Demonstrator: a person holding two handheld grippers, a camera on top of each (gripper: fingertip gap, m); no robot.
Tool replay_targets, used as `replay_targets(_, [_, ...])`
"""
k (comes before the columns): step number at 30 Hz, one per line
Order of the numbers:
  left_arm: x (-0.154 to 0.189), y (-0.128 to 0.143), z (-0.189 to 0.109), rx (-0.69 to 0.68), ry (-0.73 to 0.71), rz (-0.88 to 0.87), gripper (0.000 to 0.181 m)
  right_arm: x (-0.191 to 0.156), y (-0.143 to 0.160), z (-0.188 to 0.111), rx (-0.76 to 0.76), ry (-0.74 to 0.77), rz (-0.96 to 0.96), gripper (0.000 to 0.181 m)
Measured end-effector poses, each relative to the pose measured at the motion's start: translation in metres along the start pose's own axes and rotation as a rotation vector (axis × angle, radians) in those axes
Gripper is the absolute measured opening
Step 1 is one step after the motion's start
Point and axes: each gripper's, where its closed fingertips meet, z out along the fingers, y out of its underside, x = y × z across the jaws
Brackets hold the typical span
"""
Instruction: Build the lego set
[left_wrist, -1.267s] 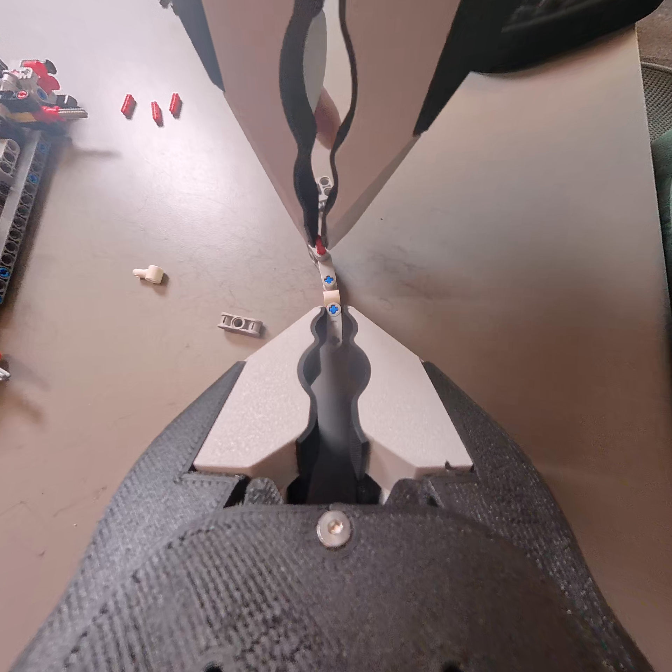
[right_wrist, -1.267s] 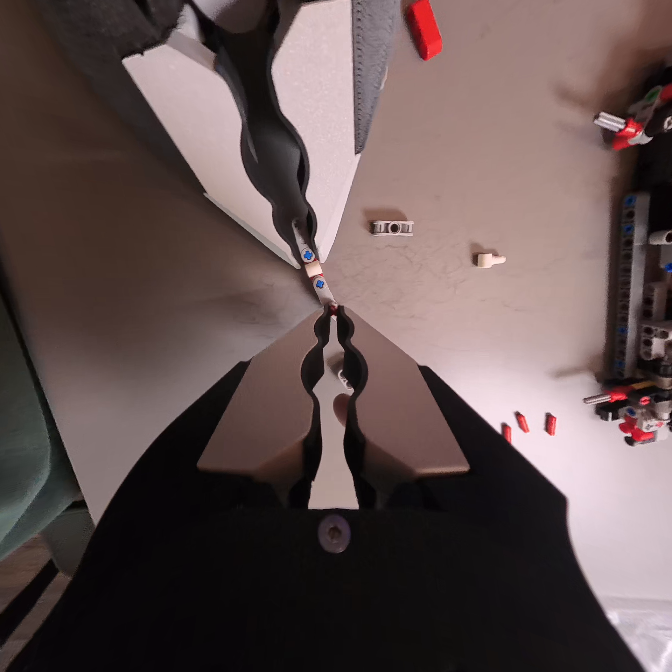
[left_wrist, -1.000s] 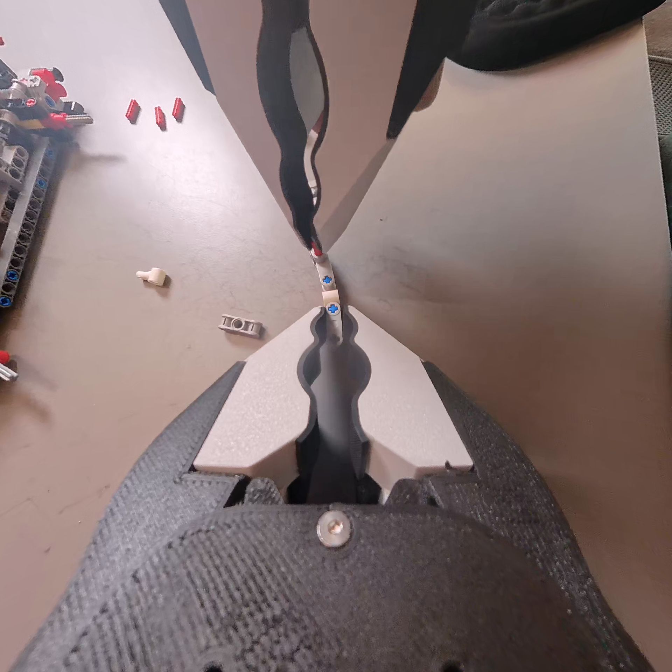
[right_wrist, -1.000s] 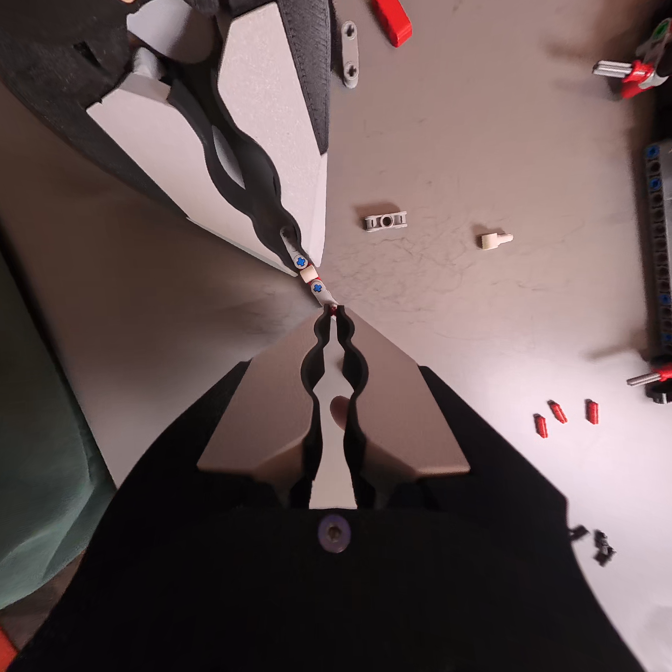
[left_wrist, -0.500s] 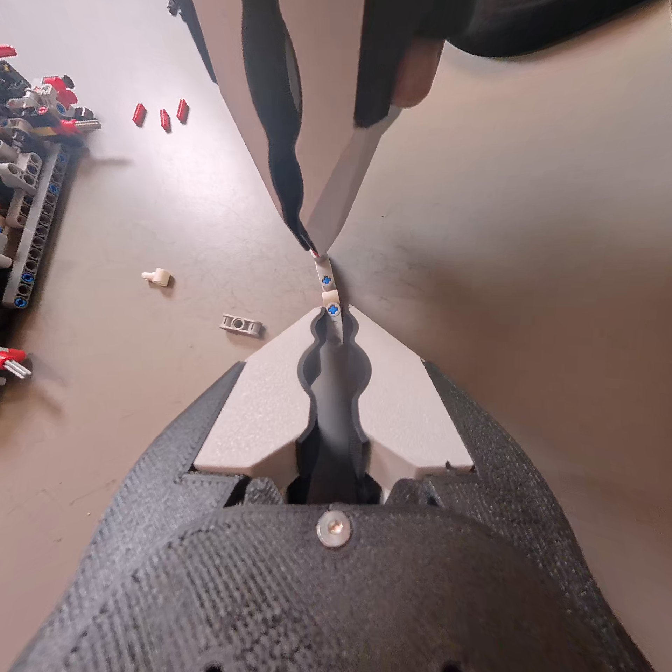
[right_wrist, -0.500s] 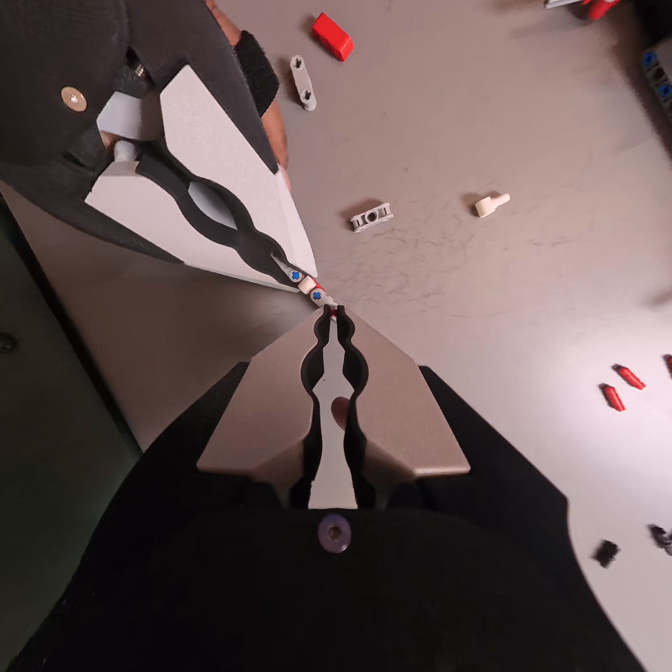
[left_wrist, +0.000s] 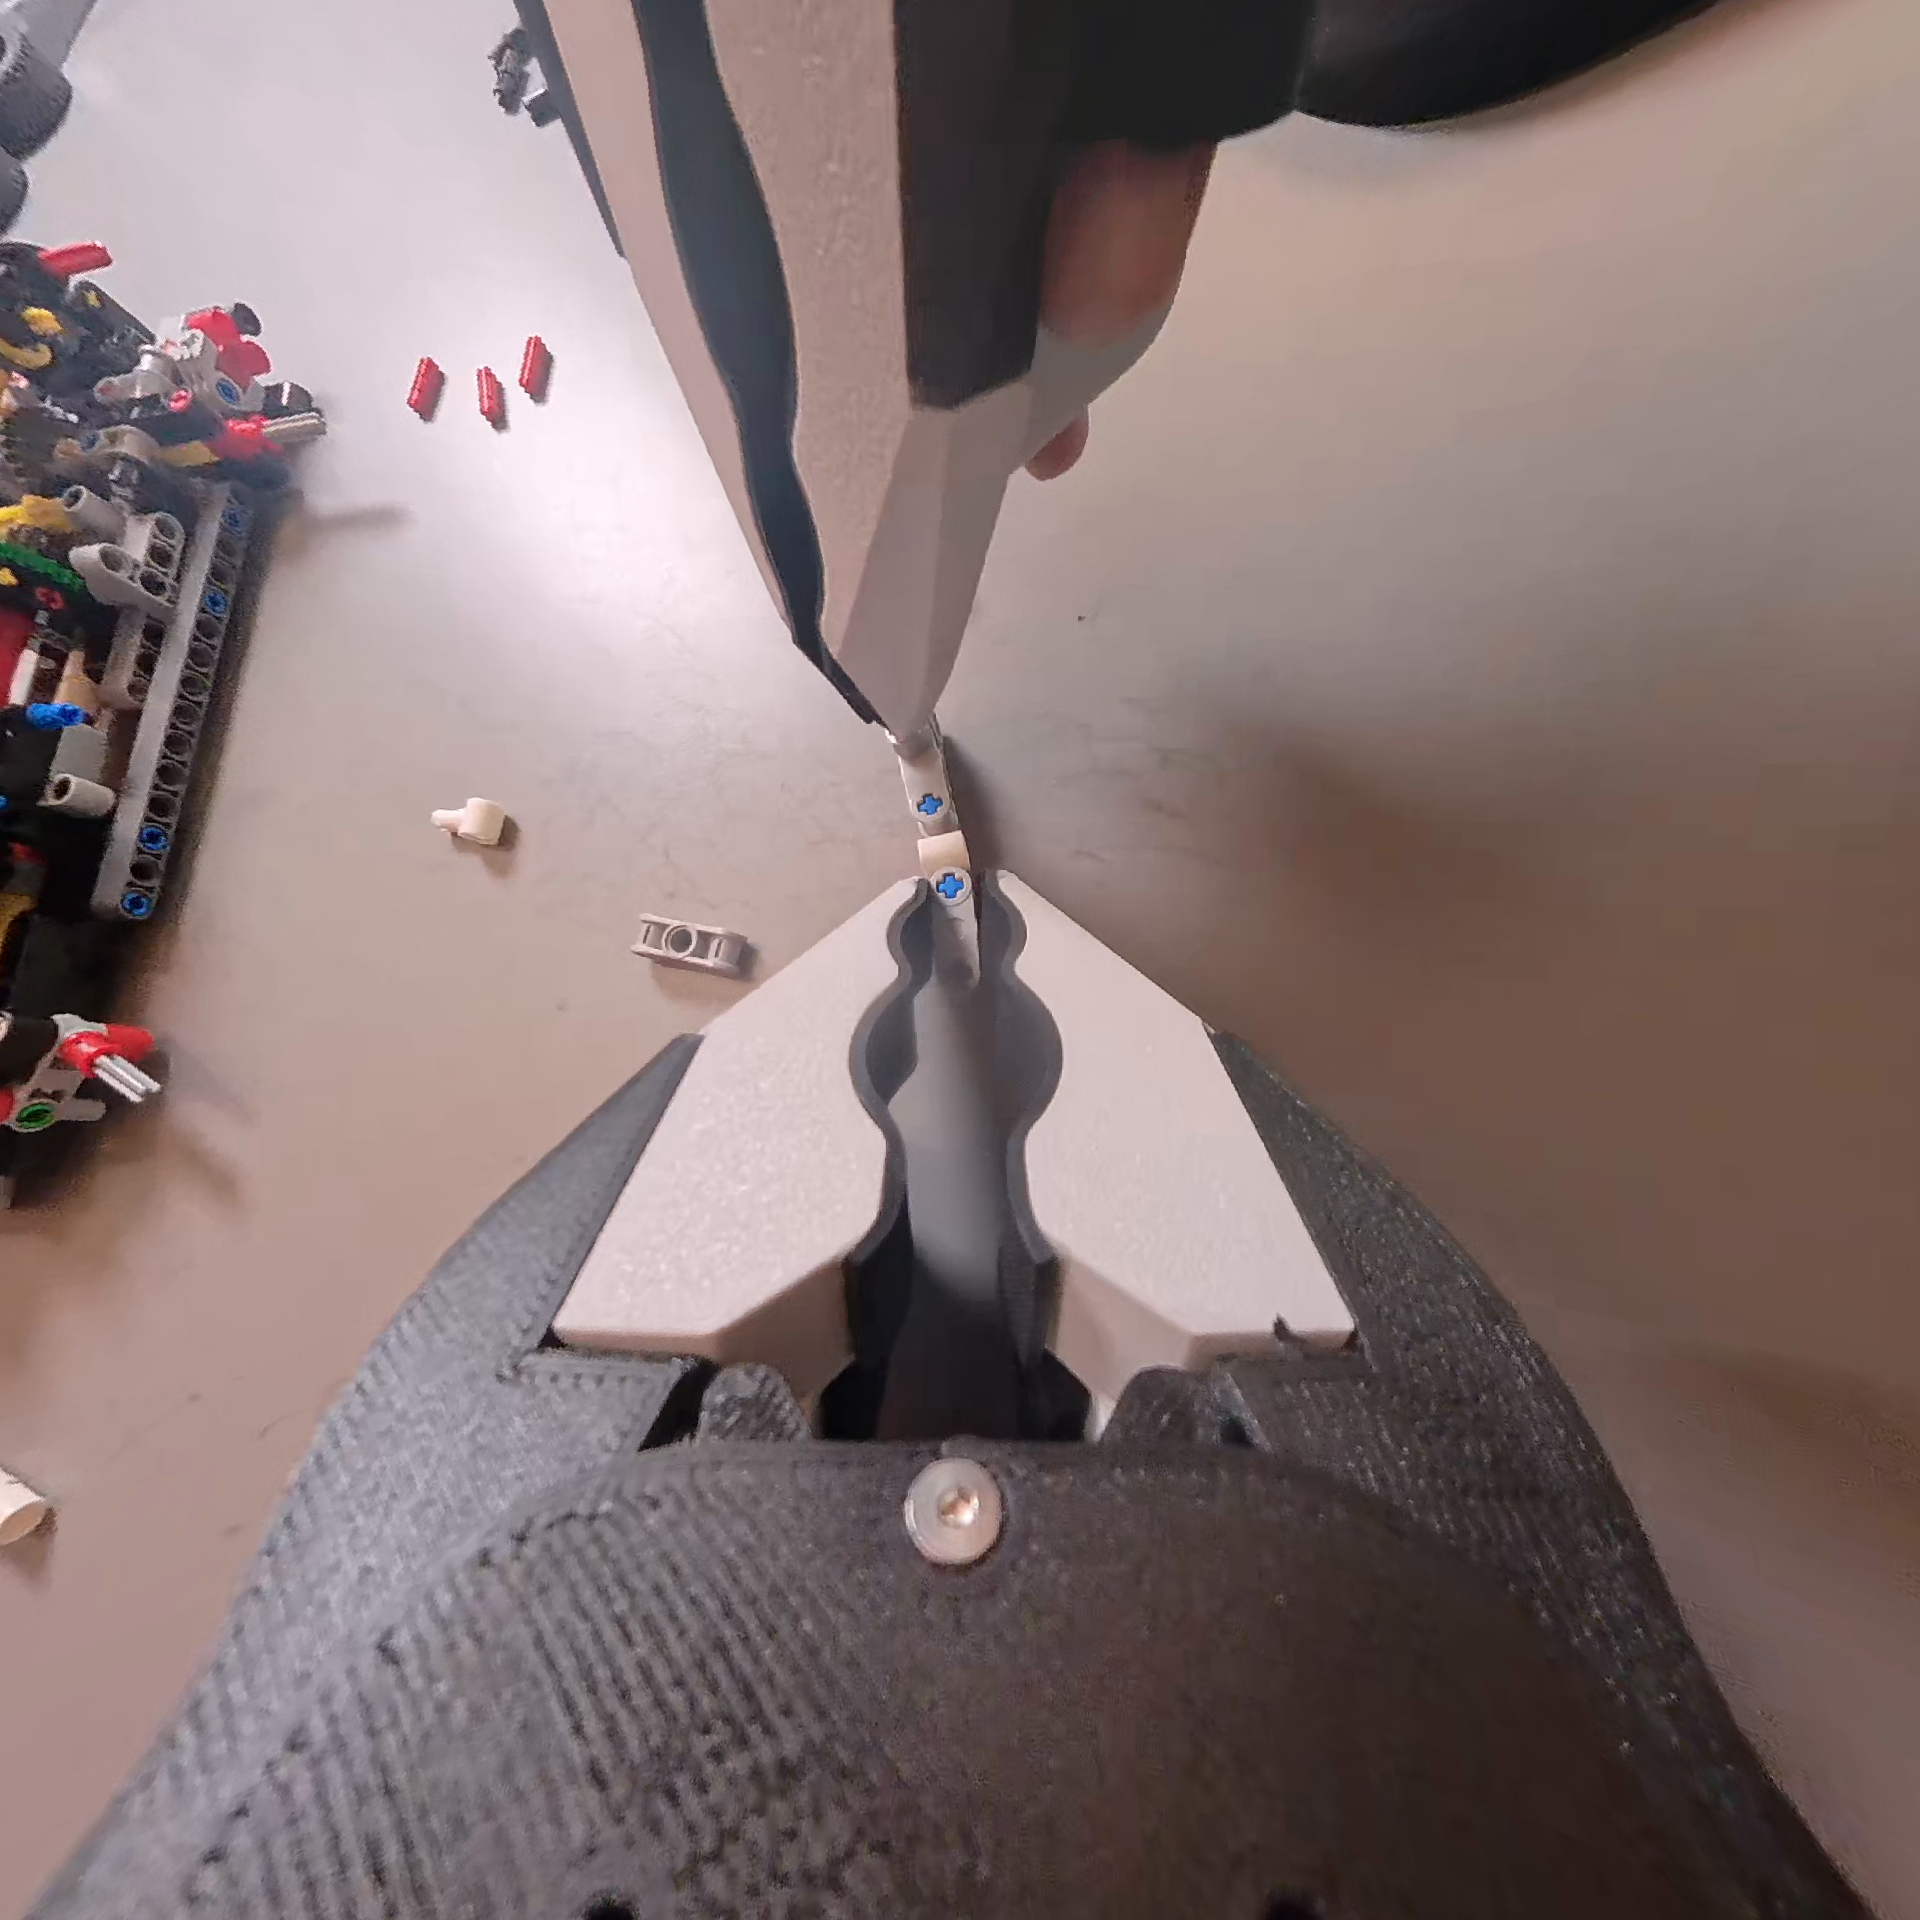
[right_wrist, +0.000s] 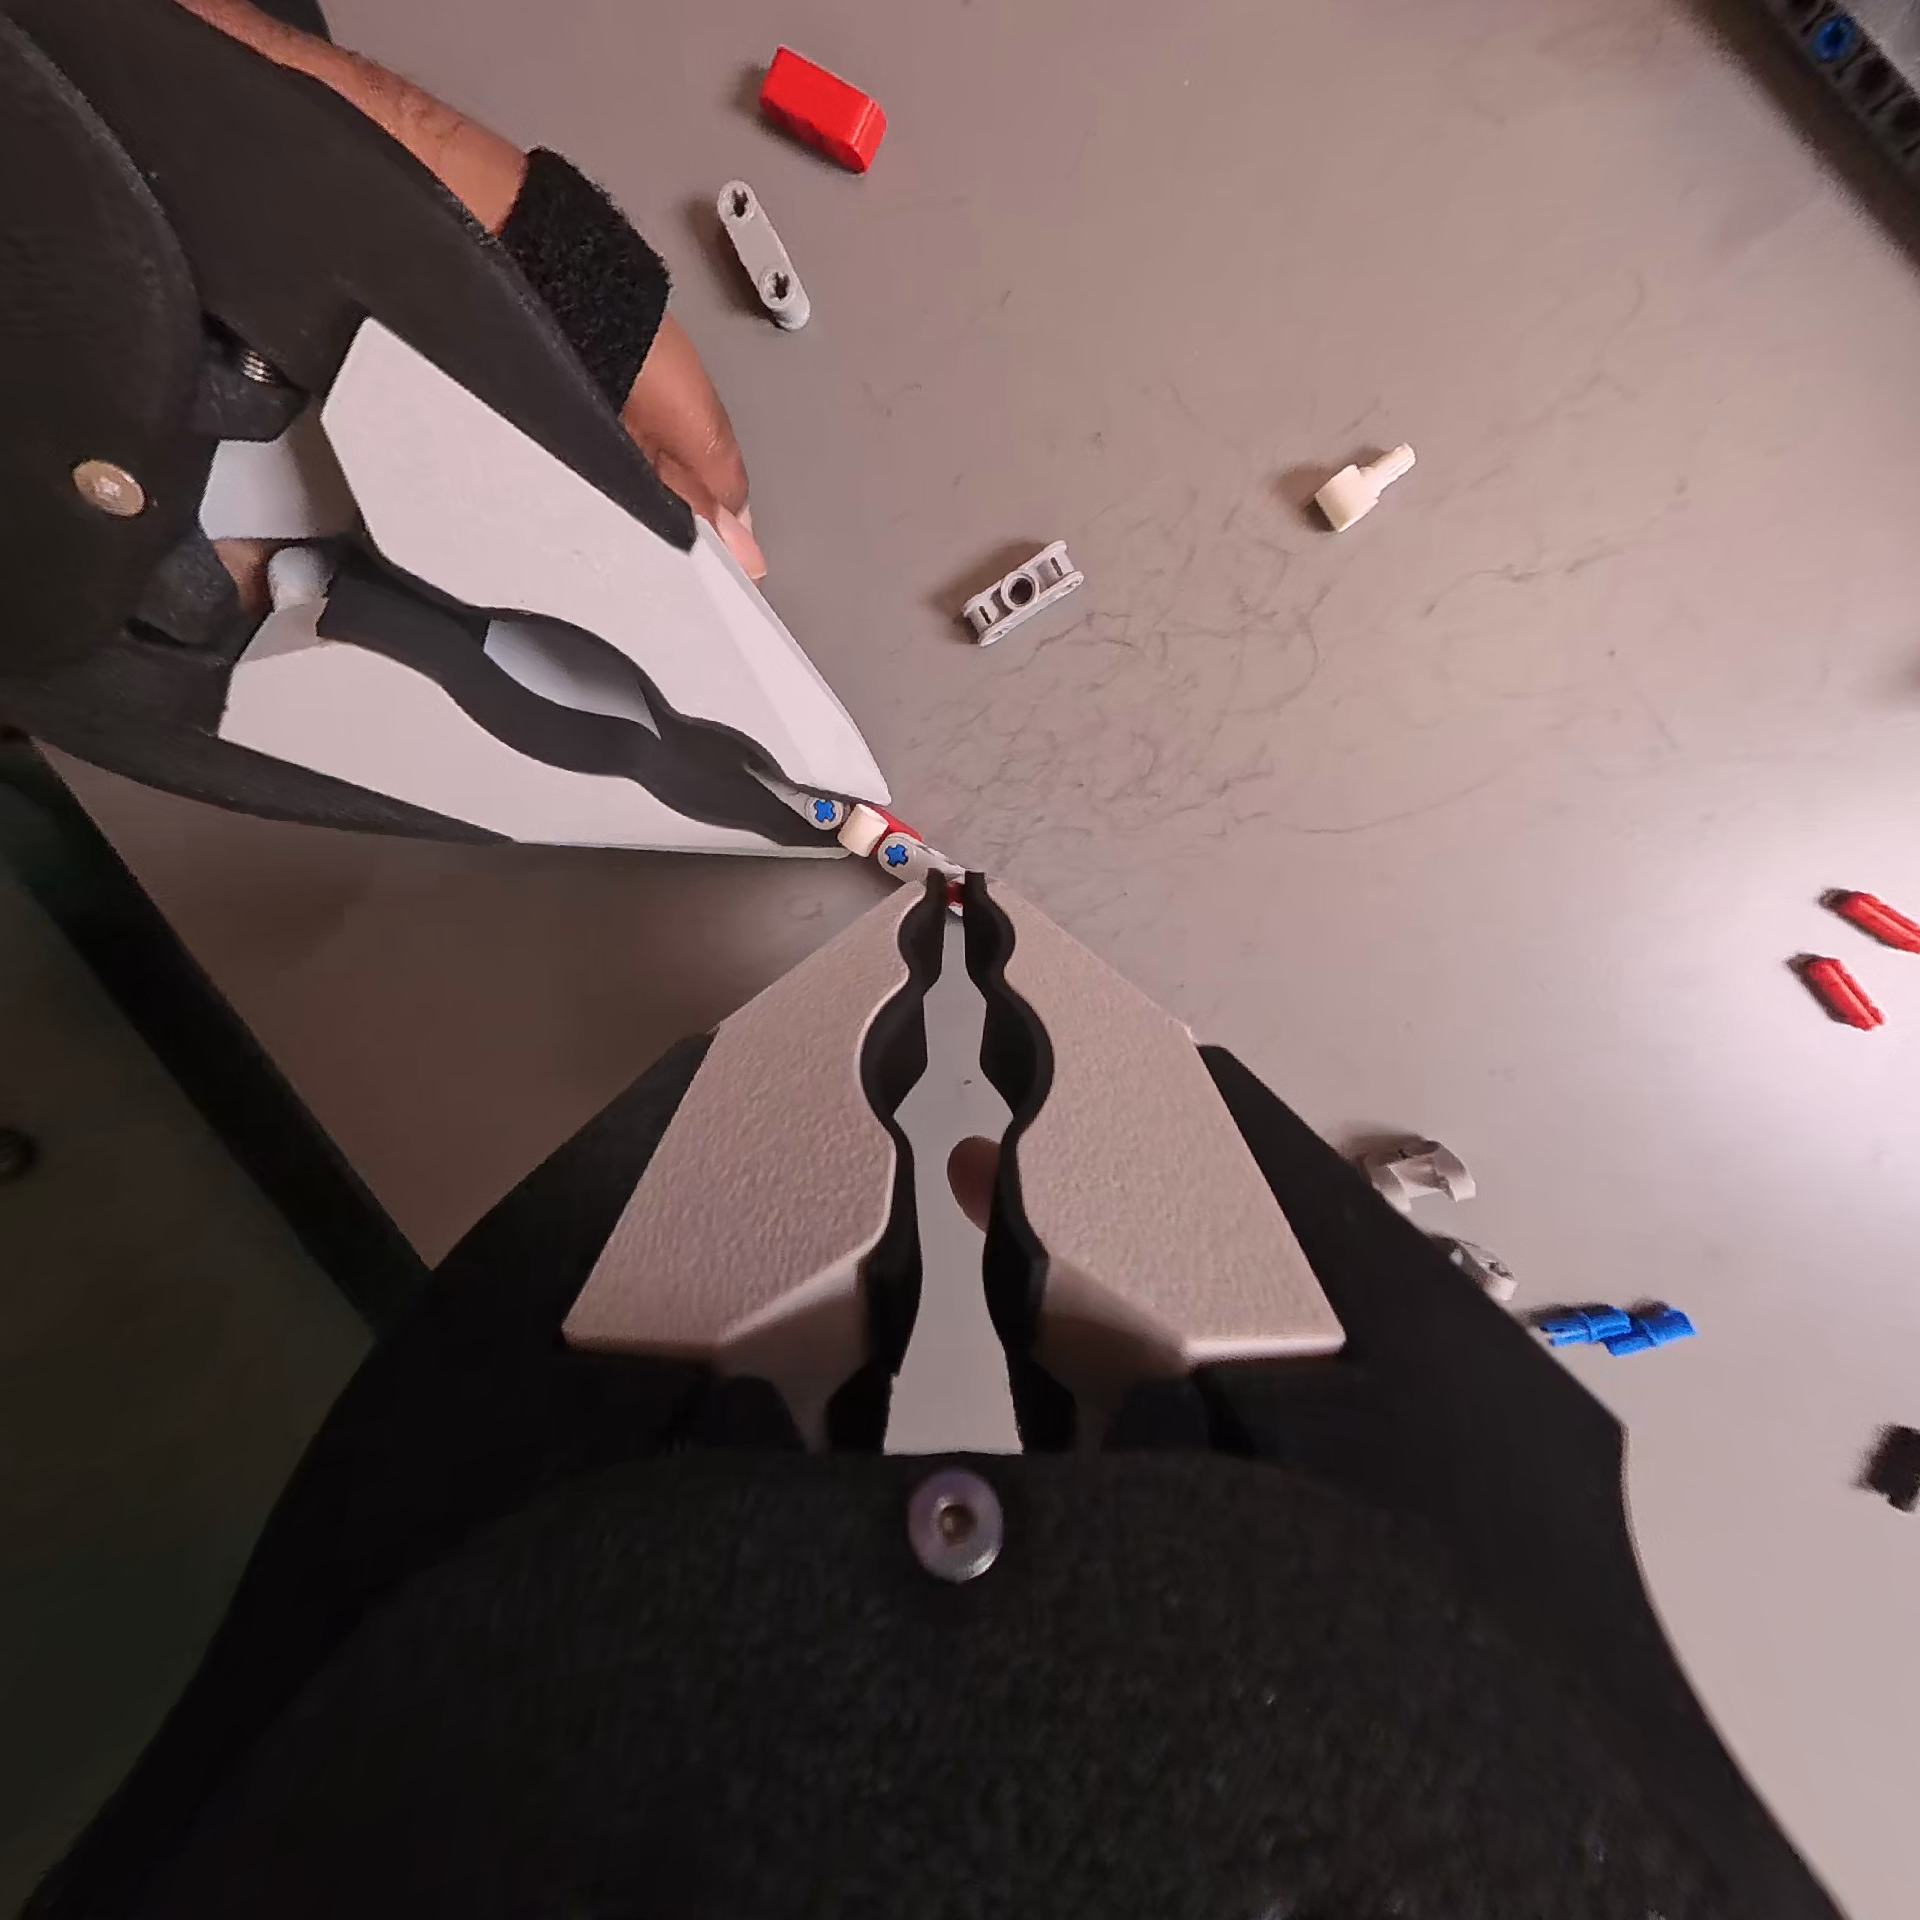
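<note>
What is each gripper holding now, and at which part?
Both hold one small grey lego assembly with blue cross pins: the left gripper pinches its near end, the right gripper its opposite, red-tipped end.

L tongs: clamped | R tongs: clamped | tips nearly meeting

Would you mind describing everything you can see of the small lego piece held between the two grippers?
The small lego piece is a short chain of pale grey plastic links, each showing a blue cross-shaped axle end, with a cream bush between them and a bit of red behind. It hangs just above the table, slightly tilted. The left gripper is shut on its near end; the right gripper pinches the far end, where a red tip shows. Nothing else touches it.
</note>
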Motion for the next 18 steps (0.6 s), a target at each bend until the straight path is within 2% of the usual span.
replay_targets(11, [-0.0004,0.0,0.0003,0.016,0.061,-0.062,0.006,-0.0013,0.0032,0.0,0.026,-0.032,-0.063,0.003])
replay_targets(18, [-0.0011,0.0,0.0005,0.049,0.154,-0.08,0.006,-0.0026,0.0041,0.0005,0.023,-0.058,-0.112,0.002])
